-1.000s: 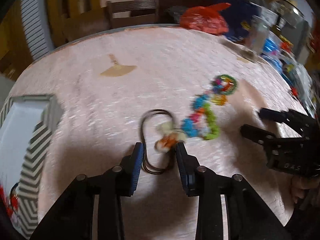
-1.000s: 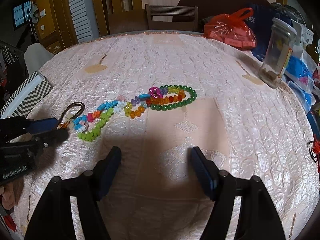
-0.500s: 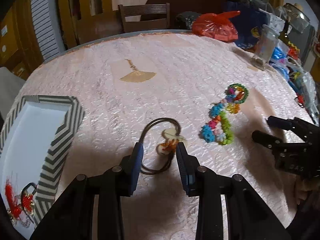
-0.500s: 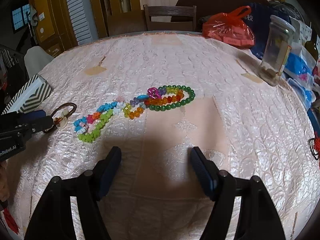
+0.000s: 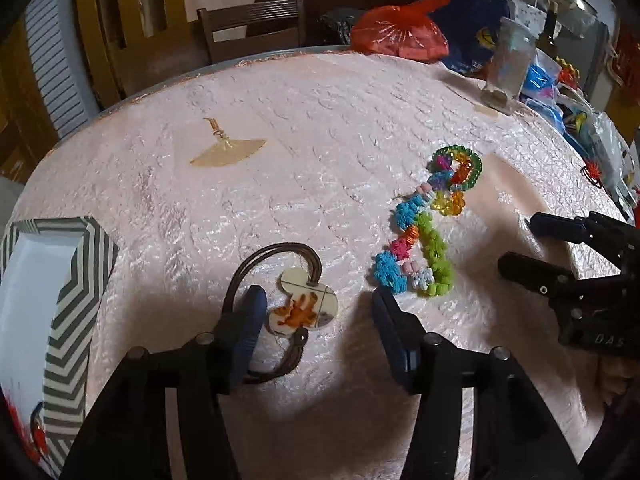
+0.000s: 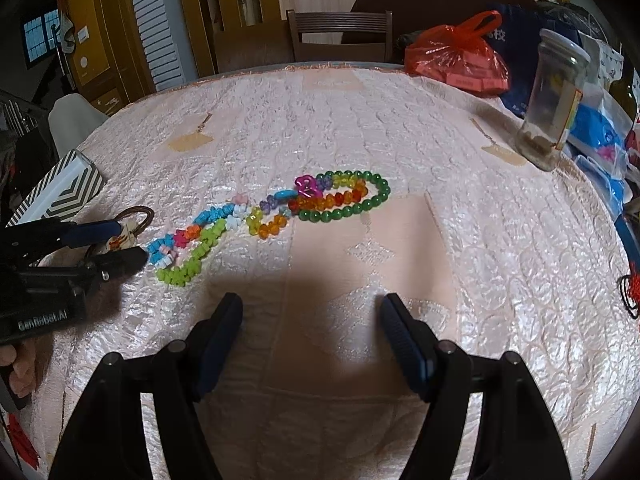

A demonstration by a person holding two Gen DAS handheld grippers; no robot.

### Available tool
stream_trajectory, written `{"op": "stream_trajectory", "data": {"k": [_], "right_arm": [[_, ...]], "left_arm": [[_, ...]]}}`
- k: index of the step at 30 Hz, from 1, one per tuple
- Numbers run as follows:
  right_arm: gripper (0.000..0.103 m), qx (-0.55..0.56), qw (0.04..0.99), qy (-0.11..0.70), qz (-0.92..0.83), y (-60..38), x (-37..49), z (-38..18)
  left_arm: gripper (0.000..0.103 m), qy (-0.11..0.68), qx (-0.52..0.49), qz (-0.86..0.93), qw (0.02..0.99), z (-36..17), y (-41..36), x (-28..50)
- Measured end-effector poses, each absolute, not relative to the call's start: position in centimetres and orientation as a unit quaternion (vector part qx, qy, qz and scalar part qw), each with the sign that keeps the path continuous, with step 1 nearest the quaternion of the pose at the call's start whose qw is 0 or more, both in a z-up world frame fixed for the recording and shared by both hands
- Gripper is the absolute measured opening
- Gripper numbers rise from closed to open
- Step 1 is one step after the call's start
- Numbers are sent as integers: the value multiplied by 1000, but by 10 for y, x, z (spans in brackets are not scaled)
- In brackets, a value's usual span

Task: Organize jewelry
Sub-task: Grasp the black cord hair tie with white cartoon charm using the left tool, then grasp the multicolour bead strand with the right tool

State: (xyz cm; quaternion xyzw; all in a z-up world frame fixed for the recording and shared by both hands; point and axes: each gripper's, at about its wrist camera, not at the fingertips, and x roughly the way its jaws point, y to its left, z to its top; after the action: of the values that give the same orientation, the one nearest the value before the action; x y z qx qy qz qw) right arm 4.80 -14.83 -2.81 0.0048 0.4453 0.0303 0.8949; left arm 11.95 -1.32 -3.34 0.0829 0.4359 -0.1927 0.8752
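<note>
A brown cord necklace (image 5: 276,252) with a cream pendant (image 5: 304,304) showing an orange figure lies on the pink tablecloth. My left gripper (image 5: 318,312) is open, its jaws standing on either side of the pendant, the left finger over the cord. It also shows in the right wrist view (image 6: 116,244). Several colourful bead bracelets (image 6: 272,216) lie in a row mid-table; they also show in the left wrist view (image 5: 428,232). My right gripper (image 6: 310,328) is open and empty, hovering over bare cloth near the table's front.
A chevron-striped box (image 5: 76,280) with a white inside stands at the left edge and holds a red item (image 5: 38,436). A glass jar (image 6: 554,100), a red plastic bag (image 6: 456,56) and blue packets crowd the far right. A chair (image 6: 340,36) stands behind the table.
My left gripper has opened wider and moved forward, so its jaws now stand around the pendant. The right gripper has stayed almost still.
</note>
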Motion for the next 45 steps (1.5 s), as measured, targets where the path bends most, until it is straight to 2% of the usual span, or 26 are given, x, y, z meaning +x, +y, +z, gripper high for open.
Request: {"op": "stream_trajectory", "data": {"k": [1,3,4,9,12,20,26,35,36,37,41,45], "right_arm": [[75,5,895,445,30,-148,48,-28],[74,17,896,442,36,-152,48,-27],[69,31,898,437,36,-157,47,-26],[47,83,901,422,62,-170,45,-22],[39,85,898,418,107,-154,49,-20],[37,160,882,424,131,-147,66,-25],[28,127,877,444,136,-116,84,-36],[27,8,887,442,136,-84,90,-35],[22,-1,887,442,135,-84,89,-34],[12,-14,887,442,130,-84,88,-33],[9,-42,889,442,113,-87,80,-30],[7,17,899,424,105,-113,65,-14]], "left_arm": [[72,434,78,-191,877,-33,-12,119],[54,427,73,-180,883,-32,-10,114],[50,430,66,-176,883,-32,-7,111],[50,425,51,-157,890,-36,2,86],[50,426,40,-154,891,-35,5,80],[51,426,50,-143,892,-33,2,81],[51,426,46,-144,892,-33,3,81],[51,426,48,-140,892,-33,3,81],[51,426,48,-140,892,-33,3,80],[51,426,48,-140,892,-33,2,80],[51,426,48,-139,893,-33,2,80],[51,426,49,-139,892,-33,3,80]]}}
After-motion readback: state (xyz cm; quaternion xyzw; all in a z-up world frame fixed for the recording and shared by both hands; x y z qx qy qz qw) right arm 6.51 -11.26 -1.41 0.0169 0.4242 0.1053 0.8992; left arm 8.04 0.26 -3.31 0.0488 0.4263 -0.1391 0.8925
